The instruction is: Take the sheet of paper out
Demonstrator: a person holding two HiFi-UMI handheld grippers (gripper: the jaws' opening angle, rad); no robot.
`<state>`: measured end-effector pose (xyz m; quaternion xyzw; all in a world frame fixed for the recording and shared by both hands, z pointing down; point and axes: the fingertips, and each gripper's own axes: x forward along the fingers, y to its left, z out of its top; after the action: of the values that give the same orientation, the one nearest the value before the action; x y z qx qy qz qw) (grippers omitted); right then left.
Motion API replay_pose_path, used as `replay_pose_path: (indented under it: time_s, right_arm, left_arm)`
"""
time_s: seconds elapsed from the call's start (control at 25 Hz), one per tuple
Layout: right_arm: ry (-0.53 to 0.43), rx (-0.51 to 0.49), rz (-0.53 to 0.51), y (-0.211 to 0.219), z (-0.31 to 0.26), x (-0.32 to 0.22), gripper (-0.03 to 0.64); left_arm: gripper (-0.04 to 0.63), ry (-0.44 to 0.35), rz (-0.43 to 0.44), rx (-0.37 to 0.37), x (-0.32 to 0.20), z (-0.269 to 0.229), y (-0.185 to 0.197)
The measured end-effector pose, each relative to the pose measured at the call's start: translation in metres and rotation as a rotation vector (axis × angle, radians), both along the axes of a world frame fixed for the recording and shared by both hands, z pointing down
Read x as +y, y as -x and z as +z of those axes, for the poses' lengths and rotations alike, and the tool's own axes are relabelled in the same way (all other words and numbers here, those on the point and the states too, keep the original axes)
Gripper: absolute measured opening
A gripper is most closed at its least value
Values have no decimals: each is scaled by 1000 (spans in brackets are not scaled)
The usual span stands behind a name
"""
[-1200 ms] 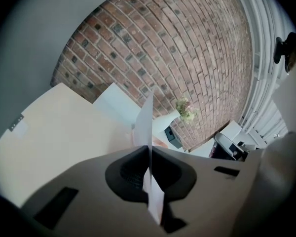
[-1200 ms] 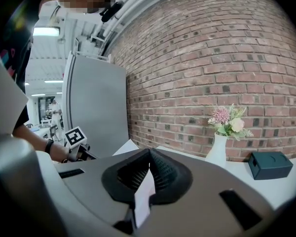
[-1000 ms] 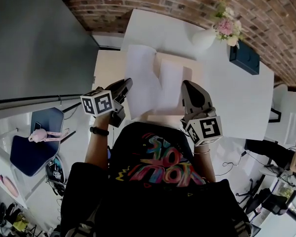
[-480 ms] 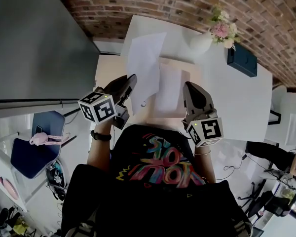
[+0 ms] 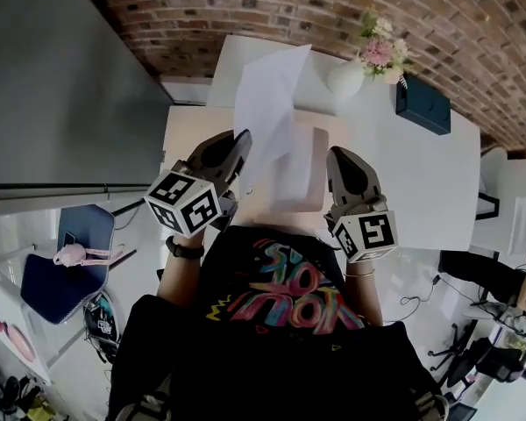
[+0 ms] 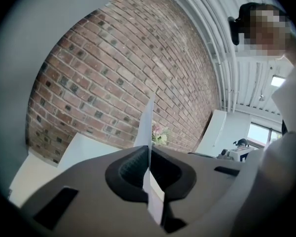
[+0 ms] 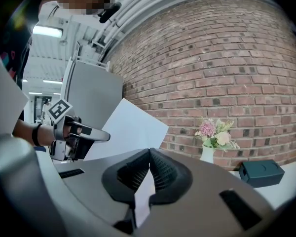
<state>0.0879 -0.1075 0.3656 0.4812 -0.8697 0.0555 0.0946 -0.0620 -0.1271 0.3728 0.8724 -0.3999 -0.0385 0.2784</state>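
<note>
My left gripper point(image 5: 242, 140) is shut on the lower edge of a white sheet of paper point(image 5: 270, 95), which stands up over the table. In the left gripper view the sheet point(image 6: 147, 125) shows edge-on, pinched between the jaws of that gripper point(image 6: 149, 154). To the right, my right gripper point(image 5: 334, 158) is shut on the side of a pale folder point(image 5: 300, 169) held level in front of the person. A thin pale strip of the folder point(image 7: 143, 196) is clamped in this gripper's jaws point(image 7: 149, 154). The raised sheet point(image 7: 128, 127) and the left gripper point(image 7: 96, 136) also show in the right gripper view.
A white table point(image 5: 421, 174) lies ahead with a vase of flowers point(image 5: 368, 60) and a dark box point(image 5: 425, 103) at its far side. Behind it is a brick wall point(image 5: 245, 7). A grey panel point(image 5: 61, 86) stands at the left, and a blue chair point(image 5: 53, 270) is below it.
The left gripper has risen and rolled with the white sheet, which has come up and away from the folder. The right gripper has shifted only slightly with the folder.
</note>
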Motion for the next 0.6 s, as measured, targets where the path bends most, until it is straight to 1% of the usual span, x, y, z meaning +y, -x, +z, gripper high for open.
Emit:
replay_pose_path:
  time_s: [0.16, 0.36, 0.6]
  right_arm:
    - [-12, -6, 17, -12, -4, 0, 18]
    - [-27, -14, 54, -30, -8, 1, 18]
    - [-25, -25, 105, -56, -10, 0, 18]
  left_arm:
    - [23, -71, -8, -79, 0, -9, -15]
    - [23, -143, -1, -112, 2, -18, -34]
    - [23, -272, -36, -217, 3, -28, -52]
